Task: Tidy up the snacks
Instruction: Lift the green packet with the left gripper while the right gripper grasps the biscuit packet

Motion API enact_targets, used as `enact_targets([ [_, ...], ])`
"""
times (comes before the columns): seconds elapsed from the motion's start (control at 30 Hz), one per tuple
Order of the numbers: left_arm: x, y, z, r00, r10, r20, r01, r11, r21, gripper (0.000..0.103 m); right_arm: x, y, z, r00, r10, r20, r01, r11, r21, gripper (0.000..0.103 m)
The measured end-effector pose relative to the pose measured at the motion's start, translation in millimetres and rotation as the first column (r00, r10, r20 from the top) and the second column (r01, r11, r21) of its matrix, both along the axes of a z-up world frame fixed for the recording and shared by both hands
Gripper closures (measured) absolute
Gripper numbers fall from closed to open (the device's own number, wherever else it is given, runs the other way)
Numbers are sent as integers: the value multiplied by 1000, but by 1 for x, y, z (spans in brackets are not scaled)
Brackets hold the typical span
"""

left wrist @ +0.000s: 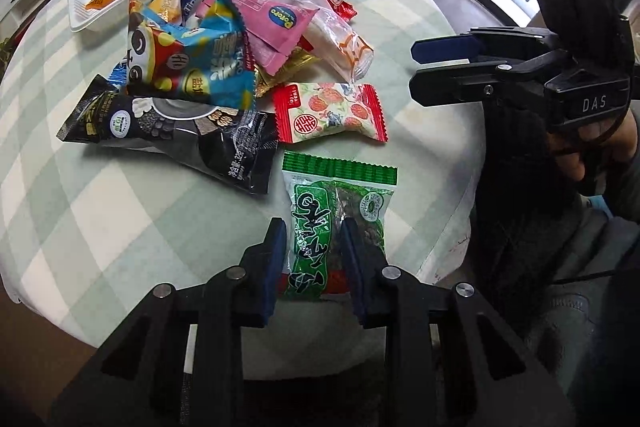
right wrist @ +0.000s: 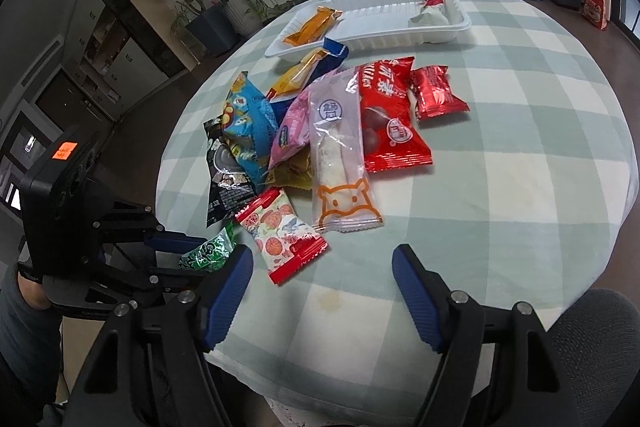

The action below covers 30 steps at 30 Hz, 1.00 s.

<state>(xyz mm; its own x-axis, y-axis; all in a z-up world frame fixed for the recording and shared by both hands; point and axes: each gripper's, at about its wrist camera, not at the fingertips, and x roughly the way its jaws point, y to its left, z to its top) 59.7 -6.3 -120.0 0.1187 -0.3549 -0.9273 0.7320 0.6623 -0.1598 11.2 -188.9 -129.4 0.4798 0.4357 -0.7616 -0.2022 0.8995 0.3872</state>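
Observation:
My left gripper [left wrist: 314,227] is shut on a green snack packet [left wrist: 340,203], its blue pads pressing the packet's two sides at the near edge of the round table. The right wrist view shows the same green packet [right wrist: 210,251] in the left gripper [right wrist: 196,259] at the left. My right gripper [right wrist: 322,253] is open over bare cloth with nothing between its fingers, just right of a red-edged flowered packet [right wrist: 284,231]. A pile of mixed snack packets [left wrist: 224,47] lies mid-table. Behind it, a white tray [right wrist: 360,39] holds an orange packet [right wrist: 312,25] and a white-and-red packet [right wrist: 430,7].
A green-and-white checked cloth [right wrist: 520,147] covers the table. A black packet [left wrist: 172,131] and a clear packet with an orange cat face [right wrist: 344,183] lie at the pile's near side. A red box [right wrist: 596,9] stands at the far right, and a grey chair [right wrist: 592,327] is close by.

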Motion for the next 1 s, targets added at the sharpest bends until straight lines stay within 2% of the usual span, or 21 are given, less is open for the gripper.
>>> enact_targets([
  [0.13,-3,-3,-1,1000,9,6,-9,1000,4,79,0,5,2,1000,24,8,-24,999,-24,29],
  [0.3,-12,0,1,1000,13,23,-13,1000,-7,90,0,14,3,997,74,16,-73,996,-49,37],
  [0.47,-17,11,1,997,76,18,-75,996,-54,90,-2,31,4,987,155,42,-151,985,-89,40],
  [0.77,-20,40,1,980,200,-14,-200,969,-143,91,13,59,8,952,297,79,-283,948,-144,44],
  [0.9,-23,52,1,973,230,-19,-230,959,-164,91,22,71,-1,936,347,50,-330,920,-211,49],
  [1.0,-22,57,2,969,246,-20,-246,953,-179,91,31,71,-6,937,348,25,-334,915,-228,50],
])
